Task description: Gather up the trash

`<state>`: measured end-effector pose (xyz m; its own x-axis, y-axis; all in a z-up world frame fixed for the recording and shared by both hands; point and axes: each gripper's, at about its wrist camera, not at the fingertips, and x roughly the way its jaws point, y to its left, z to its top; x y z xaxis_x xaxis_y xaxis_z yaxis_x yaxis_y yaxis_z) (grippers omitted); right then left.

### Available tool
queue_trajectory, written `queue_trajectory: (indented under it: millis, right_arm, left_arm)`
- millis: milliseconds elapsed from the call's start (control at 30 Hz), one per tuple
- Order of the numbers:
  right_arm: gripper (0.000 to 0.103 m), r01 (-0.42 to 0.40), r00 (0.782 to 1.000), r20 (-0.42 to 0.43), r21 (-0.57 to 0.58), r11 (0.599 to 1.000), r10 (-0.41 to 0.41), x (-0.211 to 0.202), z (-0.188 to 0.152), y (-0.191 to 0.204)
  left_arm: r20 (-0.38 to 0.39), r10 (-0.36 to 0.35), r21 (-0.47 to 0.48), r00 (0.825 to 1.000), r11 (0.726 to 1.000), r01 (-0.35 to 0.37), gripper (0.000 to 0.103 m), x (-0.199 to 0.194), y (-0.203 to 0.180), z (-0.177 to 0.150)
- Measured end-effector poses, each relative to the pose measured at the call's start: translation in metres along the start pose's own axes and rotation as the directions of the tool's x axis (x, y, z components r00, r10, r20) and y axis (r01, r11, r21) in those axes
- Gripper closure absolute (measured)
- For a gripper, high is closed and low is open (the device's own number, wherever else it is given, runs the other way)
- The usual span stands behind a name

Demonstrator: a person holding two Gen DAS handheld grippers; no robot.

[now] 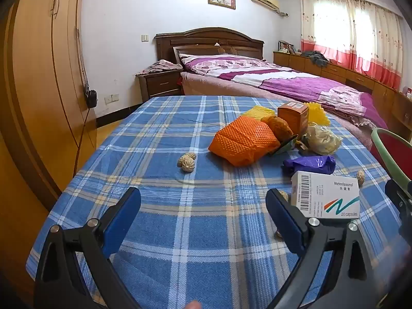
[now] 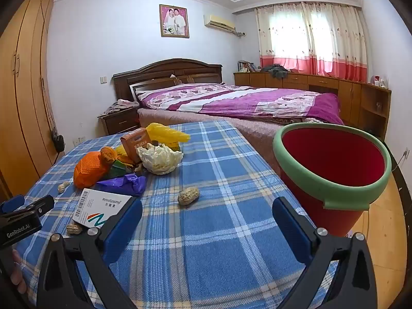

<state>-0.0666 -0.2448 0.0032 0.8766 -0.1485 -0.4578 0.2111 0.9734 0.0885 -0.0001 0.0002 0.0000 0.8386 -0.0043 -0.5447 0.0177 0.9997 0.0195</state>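
Both grippers, left (image 1: 203,219) and right (image 2: 207,228), wide open, empty, above plaid cloth (image 2: 219,257).

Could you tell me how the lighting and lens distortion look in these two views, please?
Left wrist view: window blown out, wardrobe bowed by the fisheye, corners dark. Right wrist view: same window glare, bucket rim stretched, cloth sharp and evenly lit.
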Motion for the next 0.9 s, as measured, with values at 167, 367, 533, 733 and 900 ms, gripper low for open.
queue_trajectory:
  millis: [167,367,533,733,900]
  right_arm:
    - [0.0,-0.001,1.0,0.002,0.001,1.0,0.001,-0.0004,-0.0001,-0.0004]
    - [0.0,-0.002,1.0,-0.001,0.004,1.0,0.002,0.0001,-0.0001,-0.0011]
    - [0.0,-0.002,1.0,-0.001,0.005,1.0,0.002,0.0004,-0.0002,-0.0011]
    - [0.0,-0.002,1.0,-0.002,0.006,1.0,0.002,0.0004,-0.0002,-0.0013]
    - [0.0,-0.003,1.0,-0.002,0.007,1.0,0.003,0.0002,-0.0001,-0.0015]
  left_arm:
    - [-0.002,0.002,0.002,1.0,1.0,-0.002,0.006,-0.0004,-0.0001,-0.0001]
    - [0.0,0.004,0.0,1.0,1.0,-0.004,0.006,-0.0034,-0.0001,-0.0012]
    - [-0.005,0.0,-0.001,1.0,1.0,0.0,0.006,-0.0003,-0.0007,-0.0003]
    - [-0.007,-0.001,-0.001,1.0,1.0,0.001,0.006,0.0001,-0.0003,0.0]
    - [-0.007,-0.001,-0.003,1.0,1.0,0.001,0.006,0.0001,-0.0002,0.0]
